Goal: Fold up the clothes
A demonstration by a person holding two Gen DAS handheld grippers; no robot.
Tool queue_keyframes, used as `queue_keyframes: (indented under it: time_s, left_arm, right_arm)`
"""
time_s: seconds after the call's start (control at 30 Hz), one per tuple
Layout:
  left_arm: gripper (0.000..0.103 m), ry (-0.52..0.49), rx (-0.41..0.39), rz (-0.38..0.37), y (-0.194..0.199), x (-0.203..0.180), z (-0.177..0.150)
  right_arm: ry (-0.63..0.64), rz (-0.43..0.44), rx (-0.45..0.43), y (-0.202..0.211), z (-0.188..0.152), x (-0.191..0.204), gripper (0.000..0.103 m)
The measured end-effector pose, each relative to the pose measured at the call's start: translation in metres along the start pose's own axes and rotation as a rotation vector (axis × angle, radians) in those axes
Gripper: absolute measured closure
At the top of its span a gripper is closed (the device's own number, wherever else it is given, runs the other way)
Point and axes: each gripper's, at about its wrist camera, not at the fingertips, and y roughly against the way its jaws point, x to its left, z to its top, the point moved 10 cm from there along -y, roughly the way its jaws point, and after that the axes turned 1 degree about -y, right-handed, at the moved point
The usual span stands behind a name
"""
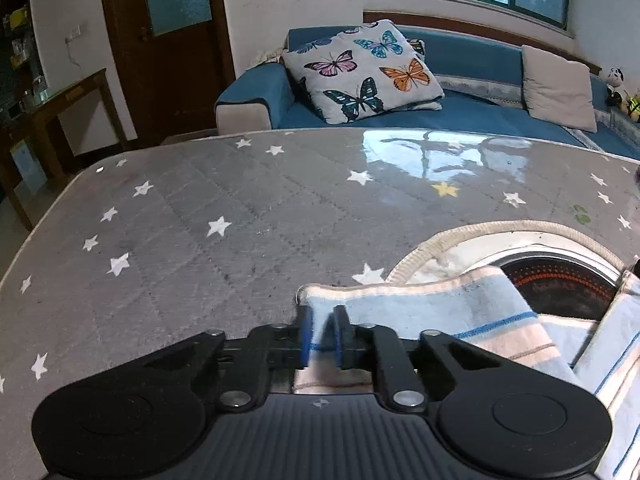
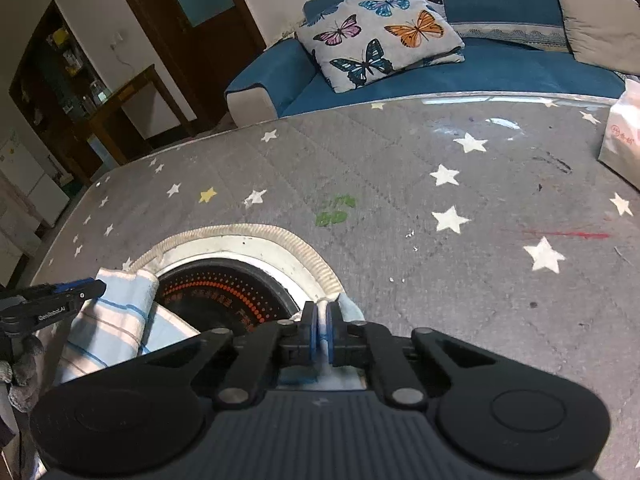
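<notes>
A pale blue and cream striped cloth [image 1: 460, 312] hangs between my two grippers above a grey star-patterned table [image 1: 200, 208]. My left gripper [image 1: 323, 334] is shut on the cloth's left corner. My right gripper [image 2: 322, 330] is shut on the cloth's other corner, of which only a small bit [image 2: 348, 304] shows. In the right wrist view the cloth [image 2: 116, 320] sags at the left, with my left gripper [image 2: 86, 286] beside it. Under the cloth lies a round black and orange panel [image 2: 224, 292] inside a rope-edged cutout [image 2: 240, 229].
A blue sofa [image 1: 460, 112] with a butterfly cushion [image 1: 362, 70] stands behind the table. A white tissue pack [image 2: 622, 136] sits at the table's right edge. A dark wooden door [image 1: 168, 40] and a side table [image 1: 68, 108] are at the left.
</notes>
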Motion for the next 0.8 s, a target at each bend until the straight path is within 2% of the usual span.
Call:
queue_keyframes:
  time_s: [0.23,0.37,0.5,0.67,0.8]
  left_arm:
    - [0.101,-0.010,-0.072,0.087,0.022,0.020,0.005]
    - [0.101,-0.007,-0.083,0.135,0.029,0.036,0.004]
    - [0.101,0.006,-0.069,0.156,0.030,0.047,-0.003]
    - [0.101,0.027,-0.037,0.165,0.029,0.054,-0.012]
    - [0.097,0.013,-0.043,0.156,0.034,0.053,-0.010]
  right_arm:
    - [0.030,0.065,-0.102,0.044,0.003,0.016,0.101]
    - [0.127,0.134,-0.115,0.080,-0.023,0.041,0.101]
    - [0.293,0.137,-0.056,0.090,-0.073,0.066,0.101]
    - [0.460,0.065,0.058,0.063,-0.126,0.074,0.101]
    - [0.456,0.072,0.059,0.068,-0.127,0.076,0.099]
